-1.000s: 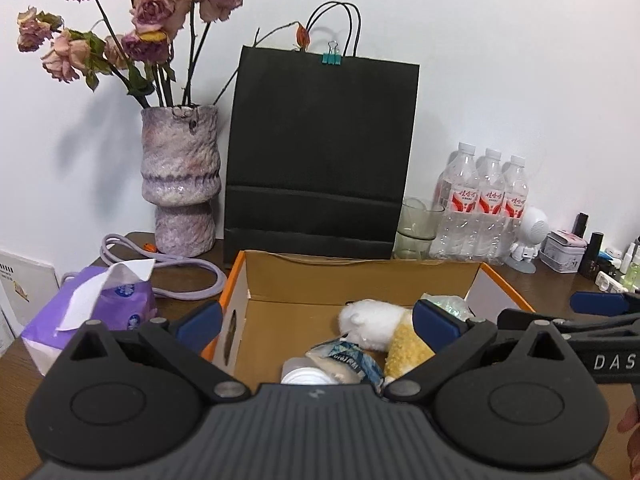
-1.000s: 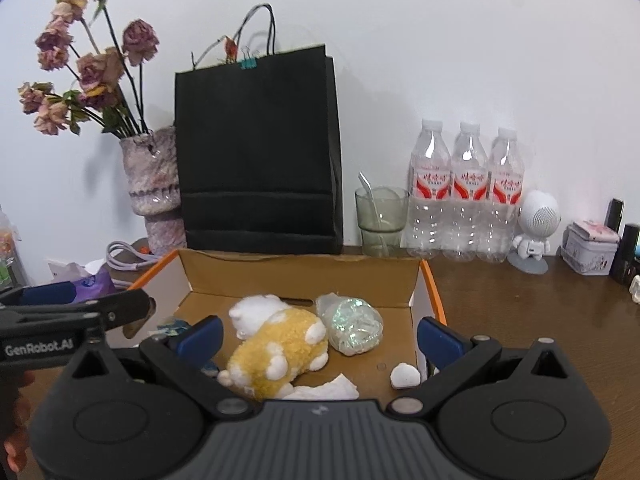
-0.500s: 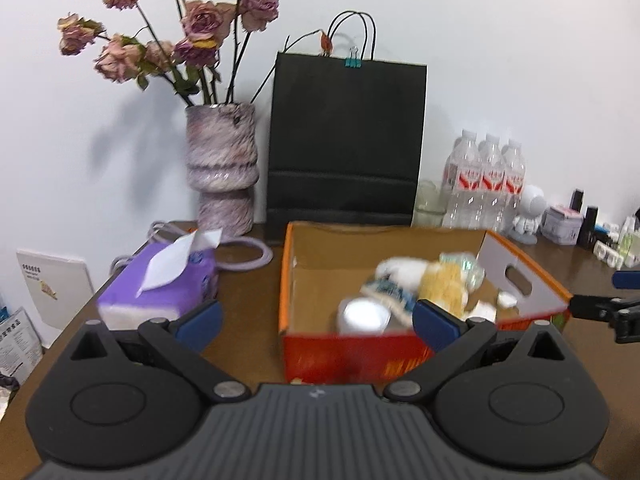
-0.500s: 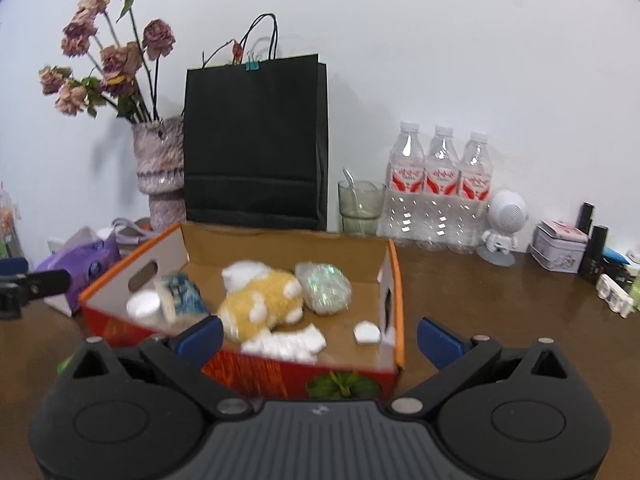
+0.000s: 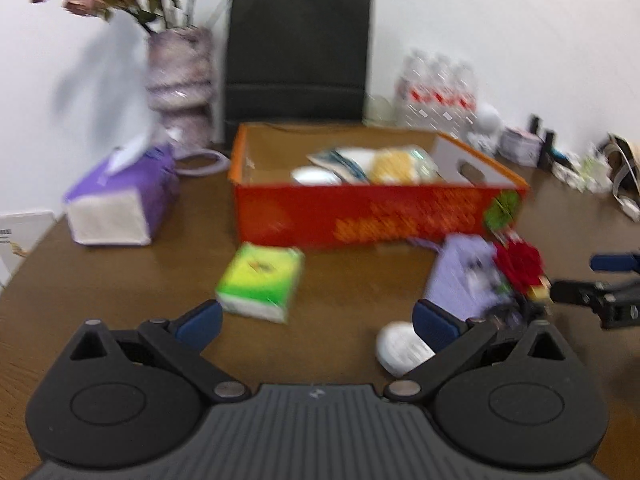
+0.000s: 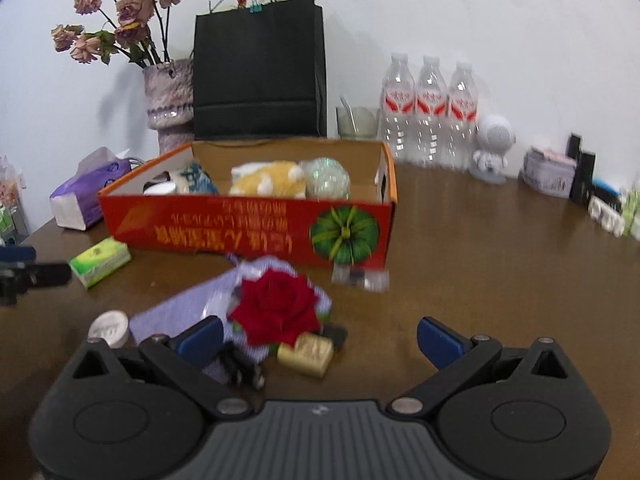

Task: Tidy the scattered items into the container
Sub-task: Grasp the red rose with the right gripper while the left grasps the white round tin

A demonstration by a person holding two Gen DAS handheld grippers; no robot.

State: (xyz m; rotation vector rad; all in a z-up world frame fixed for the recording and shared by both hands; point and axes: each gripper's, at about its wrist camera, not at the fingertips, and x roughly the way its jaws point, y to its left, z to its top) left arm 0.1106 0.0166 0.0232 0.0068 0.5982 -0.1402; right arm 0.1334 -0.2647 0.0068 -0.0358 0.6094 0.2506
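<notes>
My left gripper (image 5: 316,322) and right gripper (image 6: 320,336) hang above the table (image 6: 480,264), jaws apart and empty. Red rose (image 6: 276,306), green tissue pack (image 5: 260,278) and white lid (image 5: 402,350) lie before the part-filled red box (image 6: 248,232).

Black paper bag (image 6: 258,68), vase (image 6: 168,100), three water bottles (image 6: 430,108) along wall.

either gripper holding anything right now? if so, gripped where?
Nothing held. Left gripper and right gripper are both open and empty, above the table; the red rose lies loose there.
</notes>
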